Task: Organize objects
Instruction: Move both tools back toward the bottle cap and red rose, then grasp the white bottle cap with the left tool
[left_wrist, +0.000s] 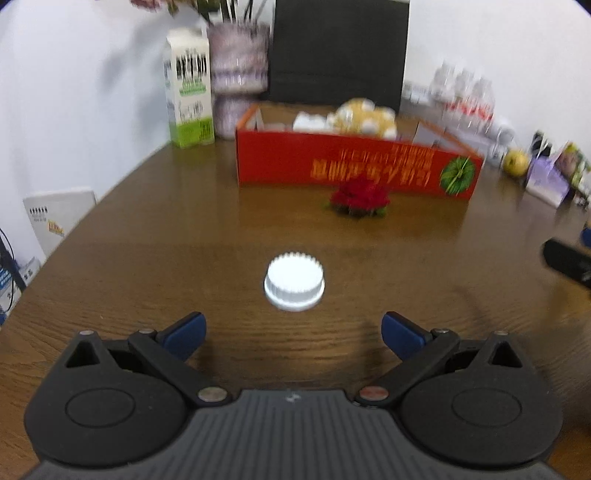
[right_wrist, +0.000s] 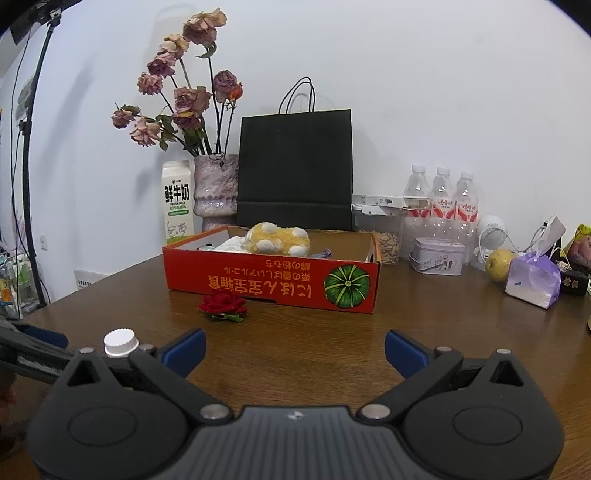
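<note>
The wooden surface (right_wrist: 424, 325) carries all items and fills the lower half of both views. At the rear, against the white wall, stands a black paper bag (right_wrist: 294, 170), upright with its handles raised. A vase of dried roses (right_wrist: 216, 188) stands just beside the bag on its left, and a milk carton (right_wrist: 177, 203) stands just beside the vase, further left. The red cardboard tray (right_wrist: 273, 282) lies in front of the bag; its printed front wall faces the cameras with the lettering upside down. A yellow plush toy (right_wrist: 277, 239) lies inside the tray, toward the left half, next to a white item that cannot be identified. Three water bottles (right_wrist: 441, 195) stand in a row at the rear right, with a metal tin (right_wrist: 437, 256) in front of them. A yellow-green fruit (right_wrist: 498, 264) and a purple pouch (right_wrist: 532, 280) sit near the right edge.

The left gripper (left_wrist: 293, 330) hangs low over the surface, jaws wide apart and gripping nothing. The right gripper (right_wrist: 295, 350) is likewise low, jaws wide apart and gripping nothing.

A red fabric rose (right_wrist: 222, 304) lies on the surface just in front of the tray's front wall, not touching it. A white ribbed bottle cap (left_wrist: 294, 283) rests upright on the surface directly ahead of the left gripper, just beyond its fingertips, well apart from the rose
</note>
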